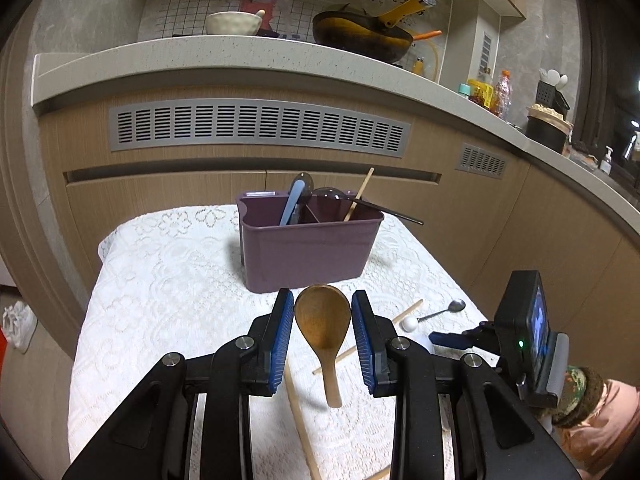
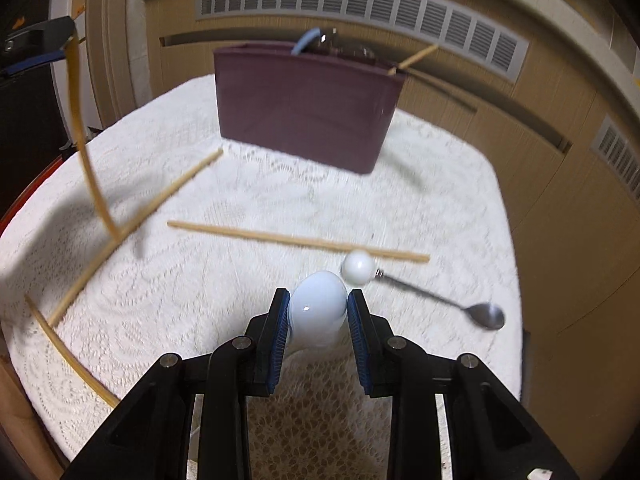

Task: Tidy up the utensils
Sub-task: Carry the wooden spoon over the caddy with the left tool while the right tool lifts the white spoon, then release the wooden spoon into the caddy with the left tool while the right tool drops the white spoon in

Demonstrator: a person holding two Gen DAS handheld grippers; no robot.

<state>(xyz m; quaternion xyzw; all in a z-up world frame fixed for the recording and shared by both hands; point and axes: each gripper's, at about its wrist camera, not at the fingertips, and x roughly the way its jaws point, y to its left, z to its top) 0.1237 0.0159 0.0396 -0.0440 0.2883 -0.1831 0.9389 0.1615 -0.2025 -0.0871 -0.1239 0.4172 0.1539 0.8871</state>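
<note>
Several utensils already stood in the purple caddy [image 1: 308, 248]; more lay loose on the lace-covered worktop [image 1: 168, 280] in front of it. Left claw [image 1: 322, 320] held a wooden rice spoon [image 1: 322, 322] by its bowl, raised just short of the caddy. Right claw [image 2: 318, 312] gripped a pale blue spoon [image 2: 318, 304] low over the cloth. Still left: three chopsticks [image 2: 296, 240] and a white-knobbed metal spoon [image 2: 440, 300]. Judged roughly half done.

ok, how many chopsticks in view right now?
4. Three lie loose on the tablecloth: one diagonal at left, one crosswise mid-table, one by the near-left edge. One stands in the purple caddy, leaning right. More may be hidden inside.
</note>
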